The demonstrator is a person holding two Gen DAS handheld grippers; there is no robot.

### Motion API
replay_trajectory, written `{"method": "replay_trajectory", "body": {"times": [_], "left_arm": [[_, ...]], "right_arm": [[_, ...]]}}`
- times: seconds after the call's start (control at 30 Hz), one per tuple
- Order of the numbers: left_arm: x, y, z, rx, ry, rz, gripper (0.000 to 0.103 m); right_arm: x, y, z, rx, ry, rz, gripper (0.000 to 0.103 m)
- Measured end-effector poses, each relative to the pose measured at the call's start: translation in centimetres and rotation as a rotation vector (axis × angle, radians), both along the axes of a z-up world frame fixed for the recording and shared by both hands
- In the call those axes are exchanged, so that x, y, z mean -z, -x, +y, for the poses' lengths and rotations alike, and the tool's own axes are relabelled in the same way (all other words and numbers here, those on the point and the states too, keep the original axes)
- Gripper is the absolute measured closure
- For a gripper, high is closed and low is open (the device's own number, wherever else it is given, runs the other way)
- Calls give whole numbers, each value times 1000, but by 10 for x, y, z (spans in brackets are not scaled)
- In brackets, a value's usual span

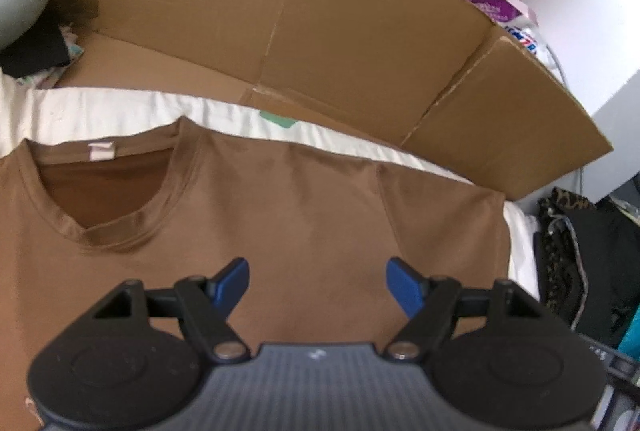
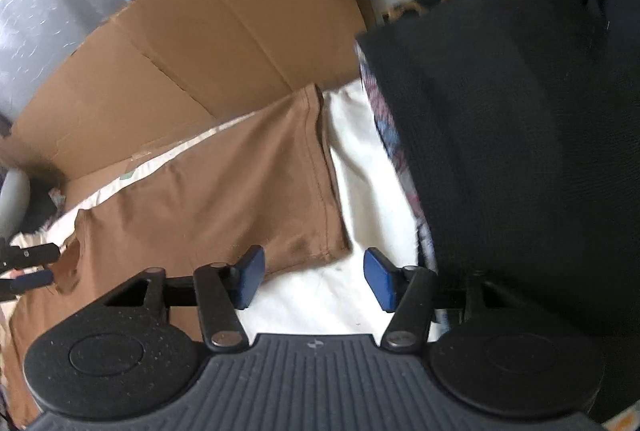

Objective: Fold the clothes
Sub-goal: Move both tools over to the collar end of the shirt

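White sheeting [image 1: 120,111] on the tabletop carries a brown short-sleeved cotton T-shirt [image 1: 280,199], spread flat before a cardboard wall [image 1: 320,11]. Soft, light and limp, it is best pinched at hems. Left tongs [image 1: 318,285] hover wide above its chest; right tongs [image 2: 314,279], half-open and empty, tilt down just beside the sleeve hem [image 2: 324,171].

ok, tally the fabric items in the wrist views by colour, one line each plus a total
Brown: 1, the T-shirt laid flat
White: 1, the sheet under it
Black: 1, the garment beside the sheet
Leopard print: 1, the cloth at the edge
Total: 4
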State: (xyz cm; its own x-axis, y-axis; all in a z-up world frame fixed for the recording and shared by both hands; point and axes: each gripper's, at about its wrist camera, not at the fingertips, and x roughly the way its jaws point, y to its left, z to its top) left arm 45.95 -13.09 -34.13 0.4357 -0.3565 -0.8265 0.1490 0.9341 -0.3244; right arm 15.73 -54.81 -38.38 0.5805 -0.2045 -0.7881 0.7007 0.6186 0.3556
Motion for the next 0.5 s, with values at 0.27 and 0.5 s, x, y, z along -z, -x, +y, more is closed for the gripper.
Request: {"method": "replay_trajectory", "body": {"times": [0.27,0.5], "left_arm": [[26,0,-13,14,32,39,25],[42,1,-19,11,32,68,25]], "right_arm": [[28,-16,-1,13,-35,11,56],[47,-17,-6,81,-126,15,67]]}}
